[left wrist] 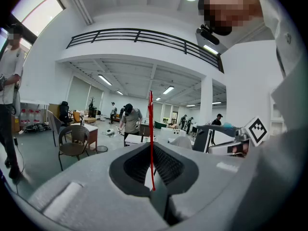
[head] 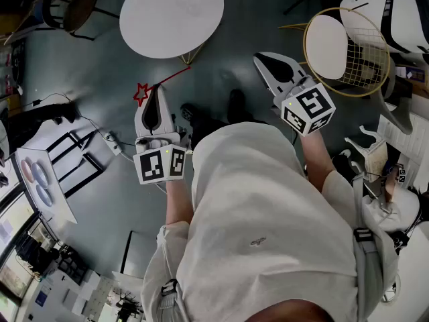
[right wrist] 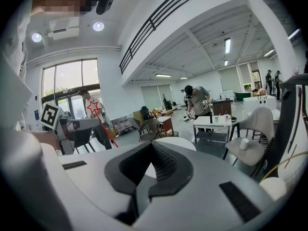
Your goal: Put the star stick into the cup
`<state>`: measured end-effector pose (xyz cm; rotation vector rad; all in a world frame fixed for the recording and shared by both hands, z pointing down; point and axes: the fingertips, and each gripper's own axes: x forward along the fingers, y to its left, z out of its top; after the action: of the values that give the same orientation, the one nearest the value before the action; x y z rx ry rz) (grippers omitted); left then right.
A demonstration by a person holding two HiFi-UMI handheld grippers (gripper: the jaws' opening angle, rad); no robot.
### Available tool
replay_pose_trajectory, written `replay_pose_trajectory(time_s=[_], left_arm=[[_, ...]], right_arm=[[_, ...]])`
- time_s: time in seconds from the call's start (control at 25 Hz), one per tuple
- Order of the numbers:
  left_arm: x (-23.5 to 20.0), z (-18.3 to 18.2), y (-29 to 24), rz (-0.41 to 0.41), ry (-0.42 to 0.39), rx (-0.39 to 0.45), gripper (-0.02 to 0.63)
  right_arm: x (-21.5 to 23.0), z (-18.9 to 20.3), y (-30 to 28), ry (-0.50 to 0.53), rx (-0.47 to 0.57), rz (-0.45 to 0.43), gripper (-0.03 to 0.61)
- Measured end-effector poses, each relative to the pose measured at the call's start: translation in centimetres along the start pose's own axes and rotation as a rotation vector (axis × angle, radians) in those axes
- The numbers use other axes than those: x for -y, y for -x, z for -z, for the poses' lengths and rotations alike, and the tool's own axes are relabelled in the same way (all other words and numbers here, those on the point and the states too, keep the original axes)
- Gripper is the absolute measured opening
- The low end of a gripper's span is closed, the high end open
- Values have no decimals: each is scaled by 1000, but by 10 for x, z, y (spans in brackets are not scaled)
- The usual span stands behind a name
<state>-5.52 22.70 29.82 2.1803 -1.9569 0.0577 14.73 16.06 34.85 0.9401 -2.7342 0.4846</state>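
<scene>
Head view: a person stands on a grey floor (head: 87,66) with both tools raised ahead of the body; a round white desk (head: 171,12) lies beyond them
Left tool (head: 157,91): jaws closed on the star stick (head: 173,76); the red star sits just to the left of the jaw tips and the long plain tail runs up and right toward the desk
Left gripper view: left tool (left wrist: 152,186) pinches the star stick (left wrist: 150,129) where its dark pads meet; the stick rises thin and straight from the pinch; the star is outside this view
Reason for the hold: gripping close to the star leaves the long tail free, which would probably let the tail enter a cup first
Right tool (head: 263,62): jaws together with nothing between them; it is held well apart from the left tool, on the side of a wire chair (head: 345,49)
Right gripper view: right tool (right wrist: 147,186) is closed and empty; the star stick (right wrist: 102,126) shows at the left; the desk (right wrist: 175,143) shows just past the jaws
Cup: a small white cup (right wrist: 244,144) stands on a grey seat at the right; it is too small to tell whether it is the one meant
Stage, as judged: stick secured, carried in the air and not yet at any cup; the empty right tool is free to steady the cup
</scene>
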Motion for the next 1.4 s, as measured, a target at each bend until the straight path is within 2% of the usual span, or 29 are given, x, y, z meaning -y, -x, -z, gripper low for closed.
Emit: replay_pose_trajectory(time_s=[0.36, 0.88, 1.4], left_arm=[[9, 0, -2, -4, -9, 4, 20], [22, -2, -2, -9, -29, 10, 20], [29, 3, -13, 37, -37, -24, 20]], right_arm=[[6, 1, 8, 10, 5, -4, 6], [17, 9, 20, -28, 16, 9, 8], [22, 22, 24, -78, -1, 47, 8]])
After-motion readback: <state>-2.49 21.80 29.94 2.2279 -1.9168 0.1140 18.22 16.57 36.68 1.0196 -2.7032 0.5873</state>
